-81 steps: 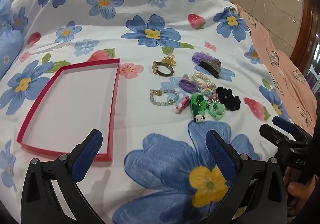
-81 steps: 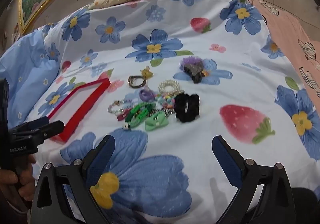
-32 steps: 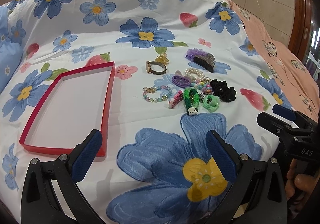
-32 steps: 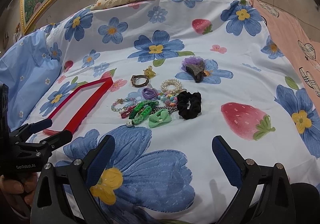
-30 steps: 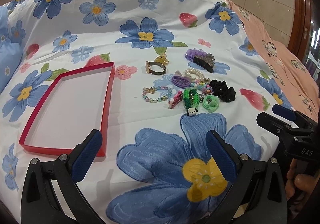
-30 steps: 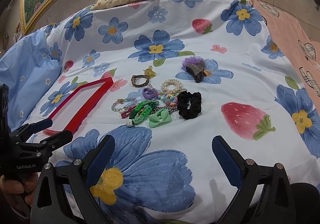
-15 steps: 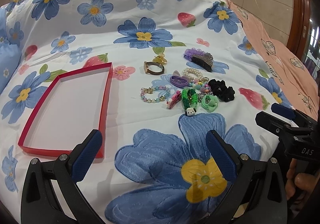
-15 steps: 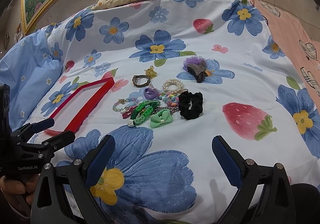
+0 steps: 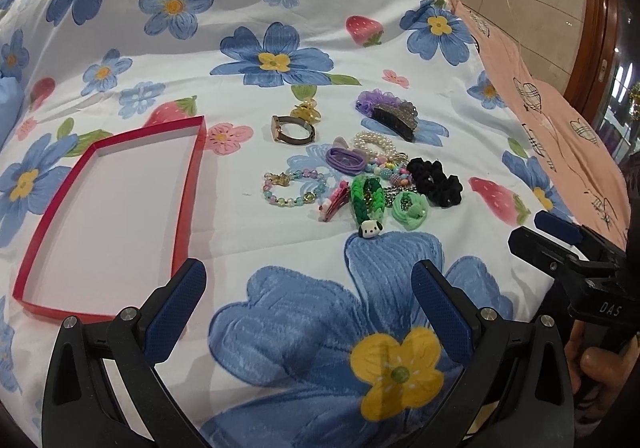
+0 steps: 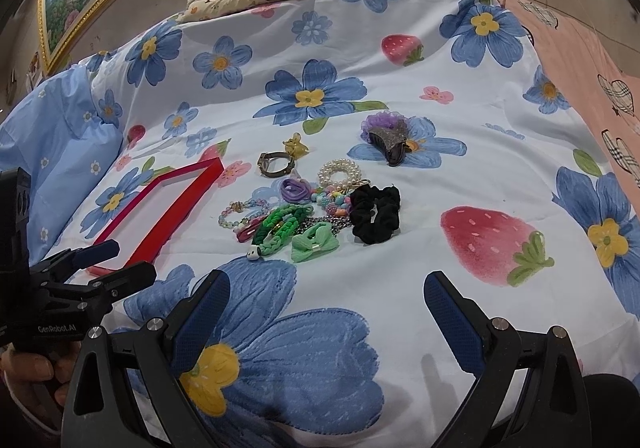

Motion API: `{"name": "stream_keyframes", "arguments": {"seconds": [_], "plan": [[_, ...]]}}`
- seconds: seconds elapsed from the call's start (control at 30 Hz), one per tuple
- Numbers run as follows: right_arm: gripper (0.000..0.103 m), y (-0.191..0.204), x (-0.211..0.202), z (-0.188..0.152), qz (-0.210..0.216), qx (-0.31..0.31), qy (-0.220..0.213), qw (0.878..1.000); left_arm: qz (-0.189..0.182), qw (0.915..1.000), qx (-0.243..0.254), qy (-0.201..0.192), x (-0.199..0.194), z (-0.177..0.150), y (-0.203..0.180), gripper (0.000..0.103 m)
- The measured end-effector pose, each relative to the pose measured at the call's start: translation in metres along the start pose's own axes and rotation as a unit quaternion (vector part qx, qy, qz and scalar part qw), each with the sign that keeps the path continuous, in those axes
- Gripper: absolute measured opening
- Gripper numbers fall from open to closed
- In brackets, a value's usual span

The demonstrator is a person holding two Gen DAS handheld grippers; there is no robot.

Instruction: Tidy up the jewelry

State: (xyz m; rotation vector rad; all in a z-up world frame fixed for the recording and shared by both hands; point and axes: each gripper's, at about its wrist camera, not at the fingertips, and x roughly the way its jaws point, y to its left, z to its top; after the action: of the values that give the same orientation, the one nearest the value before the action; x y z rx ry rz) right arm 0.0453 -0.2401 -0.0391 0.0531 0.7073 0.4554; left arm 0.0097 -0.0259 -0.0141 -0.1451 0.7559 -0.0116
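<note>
Hovering two spread tools, left tool [image 9: 308, 284], right tool [image 10: 326, 294], one red tray [image 9: 188, 183], one black scrunchie [image 10: 376, 213]

My right gripper [image 10: 326, 306] hangs with jaws wide apart over the bed [image 10: 400, 59], short of the black scrunchie [image 10: 376, 213] and green bow [image 10: 315, 242].
</note>
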Motion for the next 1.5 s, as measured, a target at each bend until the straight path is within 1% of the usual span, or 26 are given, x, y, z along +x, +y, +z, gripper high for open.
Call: {"name": "stream_keyframes", "arguments": {"seconds": [0.13, 0.33, 0.4, 0.47, 0.5, 0.53, 0.57, 0.67, 0.7, 0.73, 0.77, 0.83, 0.9, 0.97, 1.1, 1.13, 1.17, 1.23, 1.37, 1.4, 1.43, 1.5], "plan": [[0.099, -0.003, 0.003, 0.003, -0.002, 0.002, 0.001, 1.000, -0.006, 1.0000, 0.000, 0.002, 0.006, 0.004, -0.001, 0.102], [0.098, -0.009, 0.007, 0.008, 0.000, 0.004, 0.003, 1.000, -0.024, 0.9996, -0.002, 0.012, 0.014, 0.008, -0.003, 0.098], [0.098, -0.010, 0.008, 0.009, 0.002, 0.004, 0.002, 1.000, -0.035, 0.9992, -0.003, 0.018, 0.019, 0.010, -0.005, 0.093], [0.098, -0.012, 0.011, 0.011, 0.003, 0.006, 0.004, 1.000, -0.045, 0.9986, -0.004, 0.027, 0.026, 0.013, -0.006, 0.085], [0.097, -0.014, 0.013, 0.013, 0.006, 0.009, 0.004, 1.000, -0.048, 0.9984, -0.005, 0.030, 0.029, 0.014, -0.007, 0.083], [0.096, -0.015, 0.015, 0.016, 0.008, 0.011, 0.004, 1.000, -0.053, 0.9980, -0.006, 0.034, 0.033, 0.017, -0.008, 0.079], [0.092, -0.017, 0.017, 0.018, 0.007, 0.012, 0.004, 1.000, -0.060, 0.9974, -0.008, 0.039, 0.038, 0.019, -0.009, 0.074], [0.082, -0.026, 0.027, 0.028, 0.004, 0.024, 0.012, 1.000, -0.076, 0.9957, -0.012, 0.052, 0.050, 0.025, -0.012, 0.065], [0.076, -0.029, 0.030, 0.030, 0.003, 0.028, 0.016, 0.999, -0.081, 0.9950, -0.011, 0.058, 0.056, 0.028, -0.014, 0.062], [0.068, -0.032, 0.034, 0.032, 0.003, 0.034, 0.021, 0.999, -0.084, 0.9945, -0.011, 0.063, 0.061, 0.030, -0.016, 0.056], [0.061, -0.037, 0.041, 0.037, 0.003, 0.042, 0.028, 0.999, -0.091, 0.9934, -0.011, 0.069, 0.066, 0.032, -0.018, 0.054], [0.055, -0.043, 0.050, 0.040, 0.000, 0.050, 0.036, 0.998, -0.098, 0.9922, -0.010, 0.077, 0.074, 0.036, -0.022, 0.051], [0.051, -0.047, 0.059, 0.045, -0.003, 0.057, 0.045, 0.997, -0.102, 0.9911, -0.008, 0.085, 0.084, 0.040, -0.026, 0.050], [0.047, -0.051, 0.069, 0.048, -0.005, 0.061, 0.053, 0.997, -0.107, 0.9895, -0.009, 0.096, 0.093, 0.043, -0.028, 0.042], [0.042, -0.055, 0.087, 0.049, -0.013, 0.067, 0.073, 0.995, -0.114, 0.9866, -0.005, 0.116, 0.108, 0.045, -0.031, 0.034], [0.040, -0.056, 0.090, 0.049, -0.013, 0.070, 0.078, 0.994, -0.115, 0.9859, -0.003, 0.122, 0.112, 0.044, -0.032, 0.030], [0.038, -0.057, 0.094, 0.048, -0.015, 0.070, 0.083, 0.994, -0.114, 0.9853, -0.002, 0.127, 0.115, 0.043, -0.033, 0.028], [0.036, -0.057, 0.100, 0.047, -0.019, 0.068, 0.092, 0.993, -0.115, 0.9842, -0.002, 0.135, 0.120, 0.042, -0.032, 0.021], [0.021, -0.059, 0.109, 0.043, -0.020, 0.070, 0.106, 0.992, -0.122, 0.9829, -0.003, 0.137, 0.122, 0.042, -0.030, 0.017], [0.019, -0.060, 0.110, 0.043, -0.020, 0.070, 0.107, 0.992, -0.124, 0.9828, -0.001, 0.137, 0.122, 0.042, -0.030, 0.016], [0.012, -0.060, 0.112, 0.042, -0.020, 0.069, 0.109, 0.991, -0.124, 0.9828, 0.000, 0.137, 0.122, 0.042, -0.030, 0.016], [0.010, -0.060, 0.113, 0.041, -0.019, 0.067, 0.110, 0.991, -0.126, 0.9828, 0.002, 0.135, 0.122, 0.042, -0.030, 0.013]]}}
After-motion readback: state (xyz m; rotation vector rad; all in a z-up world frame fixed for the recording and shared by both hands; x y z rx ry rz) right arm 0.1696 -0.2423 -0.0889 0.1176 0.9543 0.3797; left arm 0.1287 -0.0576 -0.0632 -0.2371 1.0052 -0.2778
